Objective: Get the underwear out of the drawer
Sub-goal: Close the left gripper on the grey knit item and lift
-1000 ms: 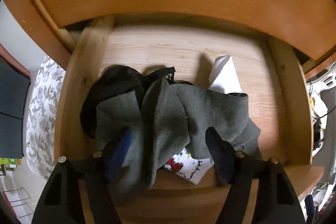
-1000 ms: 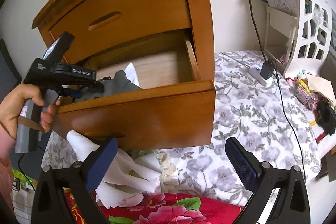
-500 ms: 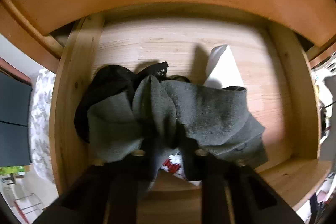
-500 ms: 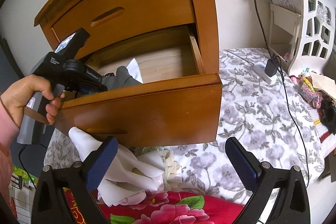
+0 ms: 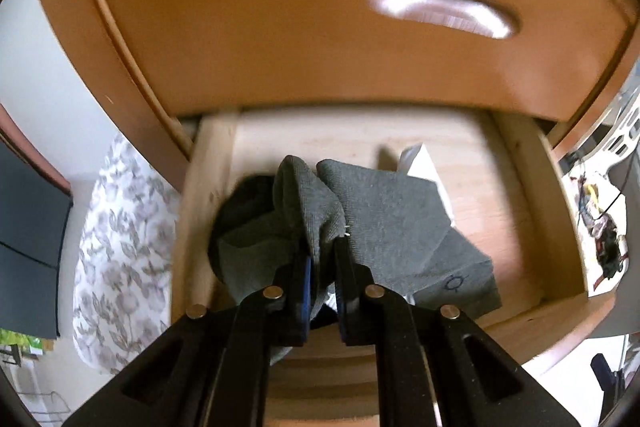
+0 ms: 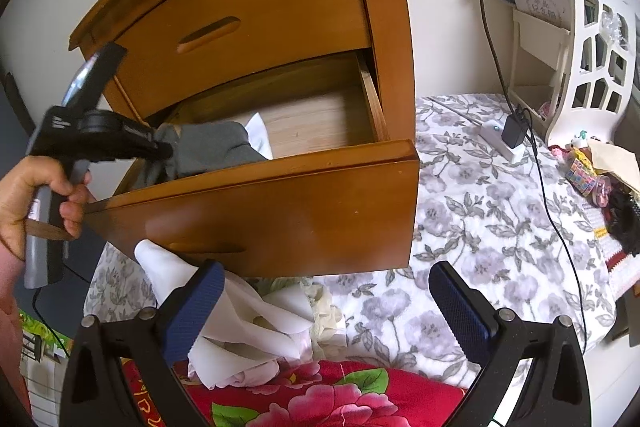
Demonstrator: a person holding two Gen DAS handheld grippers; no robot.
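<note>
Left gripper [image 5: 321, 251] pinches grey underwear [image 5: 384, 215]; right view shows drawer [image 6: 280, 203].

Left black hand-held gripper [image 5: 322, 259], pointed steeply downward, blue-padded jaws pinched together on a fold of grey knit underwear [image 5: 384, 215]; a bare hand [image 6: 38, 205] grips its grey handle. Right black hand-held gripper [image 6: 324, 311] (blue pads) jaws spread wide, nothing between them.

grey underwear [image 5: 384, 211], orange-brown wooden drawer [image 6: 280, 211], grey-floral white bedsheet [image 6: 480, 227]
</note>
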